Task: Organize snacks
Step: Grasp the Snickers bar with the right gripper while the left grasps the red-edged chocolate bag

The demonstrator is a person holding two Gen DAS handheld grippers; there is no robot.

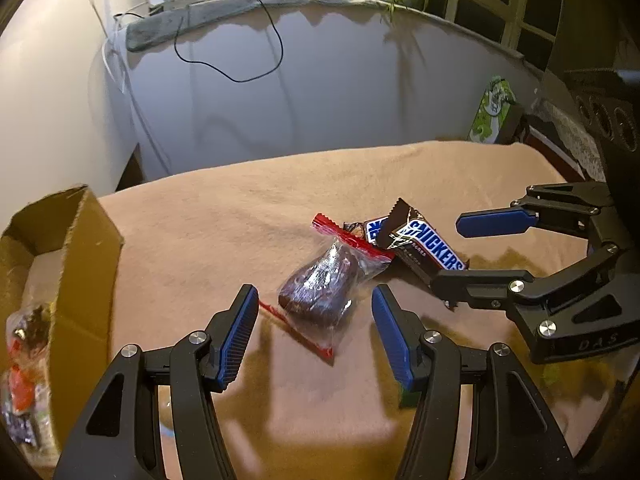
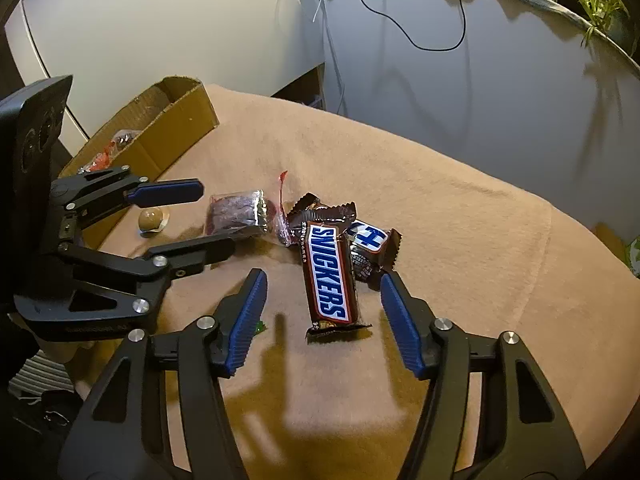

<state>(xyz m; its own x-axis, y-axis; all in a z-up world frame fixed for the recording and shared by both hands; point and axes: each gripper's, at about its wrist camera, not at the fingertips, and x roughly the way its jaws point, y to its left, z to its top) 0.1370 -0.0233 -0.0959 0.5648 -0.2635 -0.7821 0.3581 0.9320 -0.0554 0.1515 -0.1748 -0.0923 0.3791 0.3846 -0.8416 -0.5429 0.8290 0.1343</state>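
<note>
Left wrist view: the left gripper [image 1: 314,330] hangs with jaws spread on either side of a clear zip bag [image 1: 320,286] holding a dark snack, pads not touching it. The right gripper [image 2: 322,318] likewise straddles a Snickers bar [image 2: 329,278], jaws apart and holding nothing. Both snacks lie mid-blanket [image 2: 460,216], the cardboard box [image 1: 80,264] at its left edge. The slack bag film may slip or bunch when pinched; the bar overlaps other wrappers [image 2: 370,246], which could drag along.
</note>
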